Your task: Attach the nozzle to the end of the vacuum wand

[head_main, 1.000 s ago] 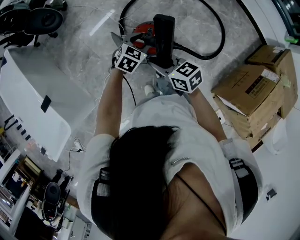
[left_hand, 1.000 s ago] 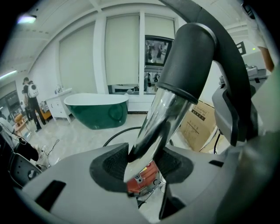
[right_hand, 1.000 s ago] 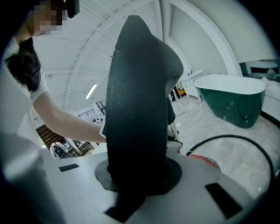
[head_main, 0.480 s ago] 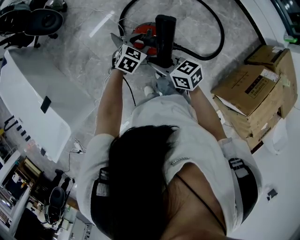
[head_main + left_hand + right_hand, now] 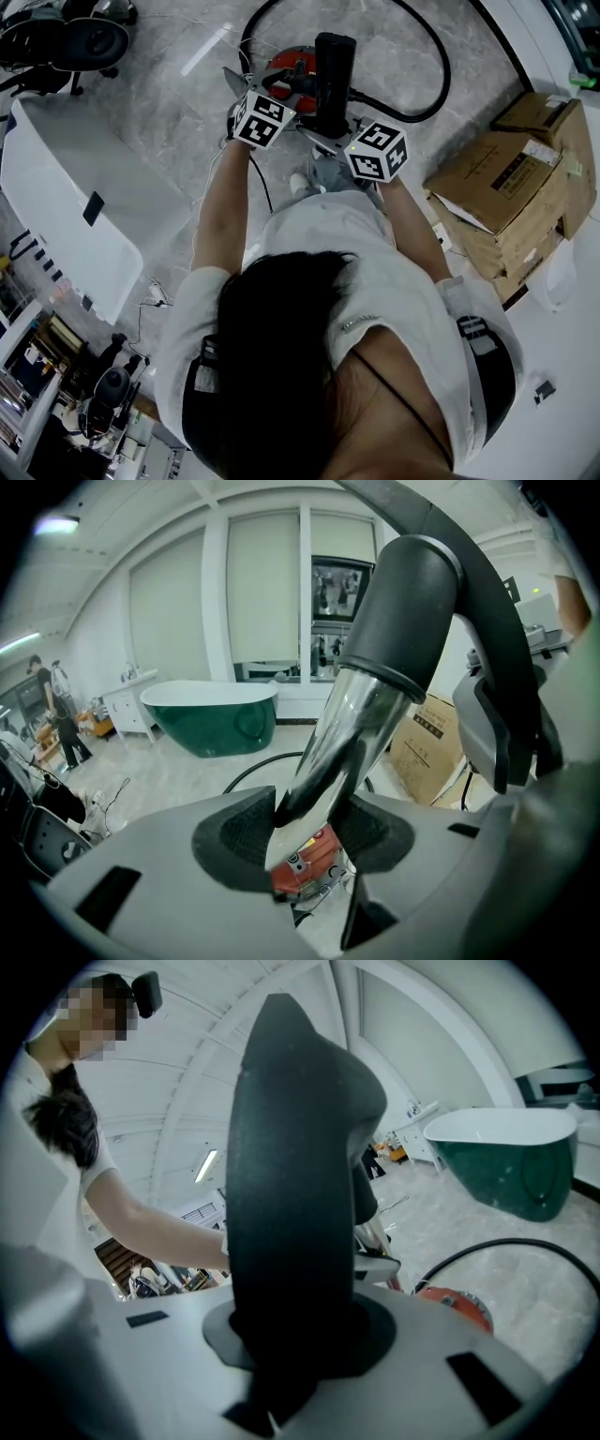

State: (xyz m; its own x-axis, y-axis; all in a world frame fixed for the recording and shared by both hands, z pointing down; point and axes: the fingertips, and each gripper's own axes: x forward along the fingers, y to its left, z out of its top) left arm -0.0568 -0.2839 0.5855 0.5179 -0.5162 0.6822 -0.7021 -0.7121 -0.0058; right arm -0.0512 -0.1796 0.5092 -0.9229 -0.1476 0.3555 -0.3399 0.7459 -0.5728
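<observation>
While both grippers sit close together at twelve o'clock from the person's head in the head view, I record the following. My left gripper point(image 5: 305, 829) is clamped on the shiny round metal vacuum wand point(image 5: 352, 728). In the left gripper view its two dark pads stand fairly wide apart and press either side of the tube's lower end. From there the wand rises towards one o'clock and enters a black round sleeve point(image 5: 408, 602). I cannot tell from this view whether that sleeve is part of the wand's handle. My right gripper point(image 5: 295, 1340) is clenched on the black moulded plastic nozzle point(image 5: 291, 1176). In the right gripper view the jaws are drawn in narrow on its base, and the nozzle stands upright from them towards twelve o'clock, filling the middle of the view. In the head view a black upright piece shows between the two marker cubes, just beside both. No view lets me say whether the nozzle is seated on the wand's end. The red rounded vacuum cleaner body point(image 5: 281, 64) rests on the grey marbled floor point(image 5: 169, 103) beyond the grippers, at about twelve o'clock. A black flexible hose point(image 5: 447, 73) loops round from it towards one o'clock. Brown cardboard boxes point(image 5: 506, 183) are stacked at three o'clock, well apart from the grippers. A dark green bathtub with a white rim point(image 5: 211, 719) stands at nine o'clock in the left gripper view, far behind the wand.
</observation>
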